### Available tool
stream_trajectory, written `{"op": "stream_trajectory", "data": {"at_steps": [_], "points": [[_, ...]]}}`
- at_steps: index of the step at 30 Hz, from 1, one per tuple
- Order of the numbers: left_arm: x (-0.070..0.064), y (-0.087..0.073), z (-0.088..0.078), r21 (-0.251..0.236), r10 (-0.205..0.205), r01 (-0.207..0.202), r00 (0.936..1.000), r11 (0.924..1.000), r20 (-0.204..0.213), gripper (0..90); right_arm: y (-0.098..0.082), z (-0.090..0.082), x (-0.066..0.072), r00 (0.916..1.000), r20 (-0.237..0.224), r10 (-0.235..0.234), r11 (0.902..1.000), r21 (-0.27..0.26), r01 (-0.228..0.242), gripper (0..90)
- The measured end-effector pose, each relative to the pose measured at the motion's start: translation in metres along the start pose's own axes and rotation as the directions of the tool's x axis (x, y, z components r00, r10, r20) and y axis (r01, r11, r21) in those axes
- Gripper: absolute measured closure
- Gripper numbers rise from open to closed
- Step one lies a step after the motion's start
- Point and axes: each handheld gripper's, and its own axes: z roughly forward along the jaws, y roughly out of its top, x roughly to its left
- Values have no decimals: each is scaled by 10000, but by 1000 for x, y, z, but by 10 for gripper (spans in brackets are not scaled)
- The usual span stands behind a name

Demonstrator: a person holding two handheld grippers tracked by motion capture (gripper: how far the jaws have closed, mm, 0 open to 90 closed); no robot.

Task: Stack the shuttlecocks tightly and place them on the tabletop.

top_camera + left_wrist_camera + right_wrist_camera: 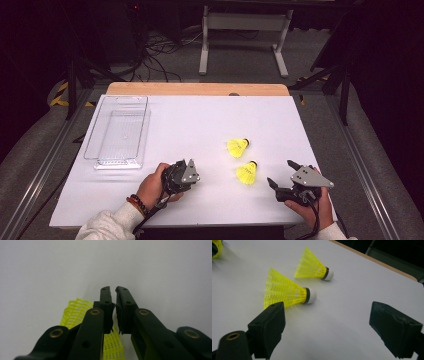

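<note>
The left gripper [113,290] is clenched on a yellow shuttlecock's skirt [75,311] (probably bound for the far-left tray [119,131]); the right gripper [327,322] waits released near the table's [200,120] front edge.

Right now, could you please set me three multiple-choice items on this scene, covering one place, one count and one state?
1. Where is the clear tray on the table?
A. Right edge
B. Left side
C. Between the grippers

2. How many yellow shuttlecocks lie in front of the right gripper?
A. One
B. Two
C. Four

3. How do the right gripper's jaws stand?
A. Wide open, nothing between them
B. Shut on a shuttlecock
C. Shut, empty

Answers:
1 B, as the high view shows the tray at the table's left.
2 B, as two lie side by side.
3 A, as bare table shows between the jaws.
</note>
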Motion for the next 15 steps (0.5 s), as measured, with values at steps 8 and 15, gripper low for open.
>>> {"op": "stream_trajectory", "data": {"at_steps": [8,15], "points": [[12,3,-40,-2001,-368,390,9992,9790,147,729,0,0,0,10000,-73,-8,10000,-49,8,141],[29,-20,-78,-1833,-253,197,9993,9829,-284,543,0,0,0,9998,-190,96,9999,-132,-99,140]]}}
